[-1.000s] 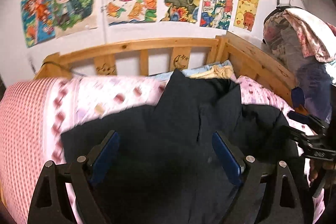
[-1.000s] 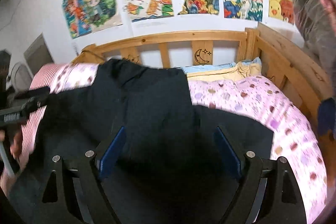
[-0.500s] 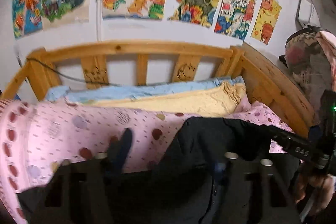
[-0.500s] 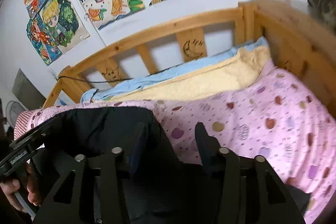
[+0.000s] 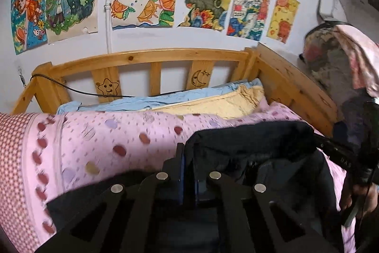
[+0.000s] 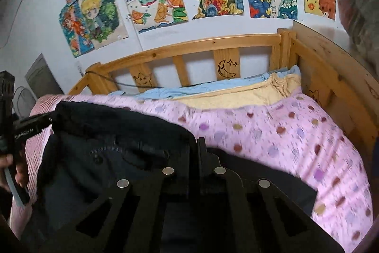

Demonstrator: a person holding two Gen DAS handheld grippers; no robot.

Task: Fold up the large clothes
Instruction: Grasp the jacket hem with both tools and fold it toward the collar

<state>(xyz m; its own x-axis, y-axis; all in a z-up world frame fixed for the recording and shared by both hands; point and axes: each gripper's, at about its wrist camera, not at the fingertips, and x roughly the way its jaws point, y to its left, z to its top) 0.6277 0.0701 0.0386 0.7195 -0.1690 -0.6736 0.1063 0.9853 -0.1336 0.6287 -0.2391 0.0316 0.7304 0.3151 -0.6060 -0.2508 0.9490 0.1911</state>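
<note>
Both grippers pinch the top edge of the dark garment (image 5: 260, 148): left gripper (image 5: 188, 153) clamped at 6 o'clock, right gripper (image 6: 195, 146) likewise. Garment lies on the pink quilt (image 6: 272, 134). Risk: thick fabric slips out mid-fold, or the span sags and creases unevenly.

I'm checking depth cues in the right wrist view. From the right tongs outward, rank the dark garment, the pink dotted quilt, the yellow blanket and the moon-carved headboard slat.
1. Dark garment, clamped in the right tongs.
2. Pink dotted quilt, just ahead and to the right.
3. Yellow blanket, beyond the quilt.
4. Moon-carved headboard slat, farthest, by the wall.
</note>
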